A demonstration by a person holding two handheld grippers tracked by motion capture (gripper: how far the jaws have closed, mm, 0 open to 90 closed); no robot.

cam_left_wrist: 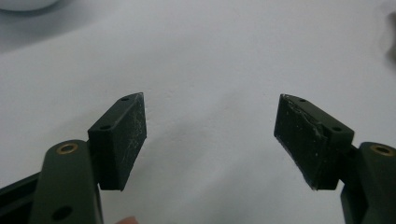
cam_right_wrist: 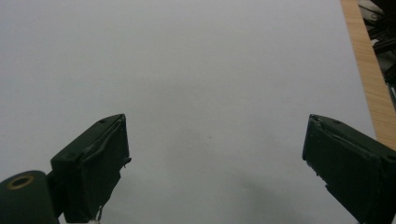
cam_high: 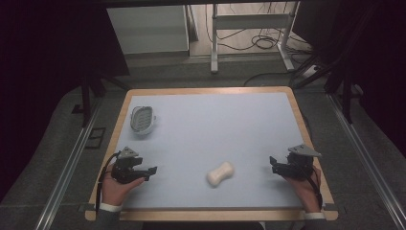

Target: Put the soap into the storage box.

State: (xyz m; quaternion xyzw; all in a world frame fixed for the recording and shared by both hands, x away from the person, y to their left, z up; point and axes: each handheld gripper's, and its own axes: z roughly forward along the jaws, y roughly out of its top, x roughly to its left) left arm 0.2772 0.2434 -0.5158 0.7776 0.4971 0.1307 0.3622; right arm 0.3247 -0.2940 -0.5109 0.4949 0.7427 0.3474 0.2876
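Now we hold both grippers low at the near corners of the desk [cam_high: 210, 103], each well apart from the things on it. Our left gripper [cam_high: 152, 171] points inward toward the middle, and in the left gripper view its jaws stand spread wide over bare pale surface, with nothing between the pads [cam_left_wrist: 128, 140]. Our right gripper [cam_high: 273, 164] mirrors it from the other side; in the right gripper view its jaws are likewise spread wide, empty, with the wooden edge of the desk running along the right.

Between the two grippers, near the front edge, lies the soap bar [cam_high: 220, 174]: a cream, waisted block, resting flat and angled a little. It sits somewhat nearer our right gripper, yet apart from both. Far off toward the back left sits the soap dish [cam_high: 143, 119], a white oval with a slotted floor, close to the desk's left edge.

We judge the spread jaws to be a ready posture: neither hand has committed, and the bar's narrow waist looks like the natural place to pinch. The dish lying on the left side suggests the bar is meant to travel there, probably in the left gripper.
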